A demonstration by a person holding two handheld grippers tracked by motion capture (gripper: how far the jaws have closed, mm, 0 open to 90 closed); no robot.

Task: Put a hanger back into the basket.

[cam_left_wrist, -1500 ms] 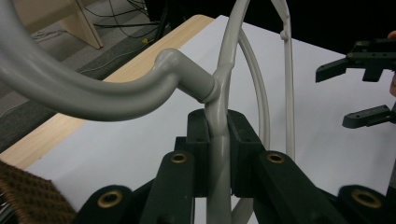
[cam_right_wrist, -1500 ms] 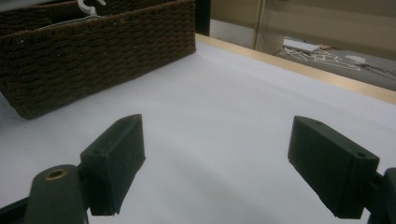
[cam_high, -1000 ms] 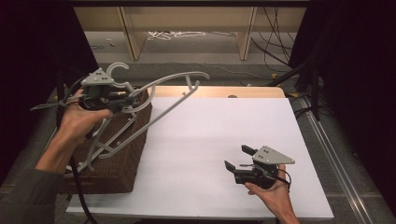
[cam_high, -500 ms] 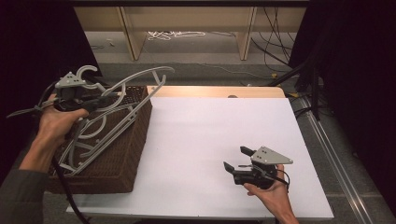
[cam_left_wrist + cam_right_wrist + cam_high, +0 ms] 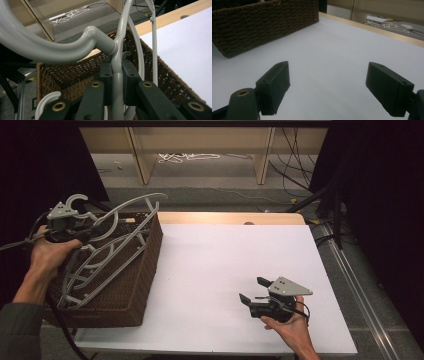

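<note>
The counter point(image 5: 225, 270) is covered in white, with a wooden strip along its far edge. At its left end sits a dark woven basket point(image 5: 135, 285), deep and rectangular.

A grey hanger point(image 5: 112, 247) made of curved tubes lies slanted across the basket: its lower end is down inside near the front corner, while its upper arm juts over the far rim. More grey hangers seem to lie under it, though how many cannot be told.

The left gripper point(image 5: 82, 232) is over the basket's far left corner. In the left gripper view its jaws are pinching a thin upright bar of the hanger point(image 5: 117, 82), just below where the thick hook neck joins.

The step appears to be laying the hanger into the basket. To do it well, the person would lower the raised end until the whole frame clears the rim, turning it along the basket's length so no arm catches the weave, and only then release.

The right gripper point(image 5: 252, 292) rests low over the bare counter near the front right, well apart from the basket, jaws spread and holding nothing.
</note>
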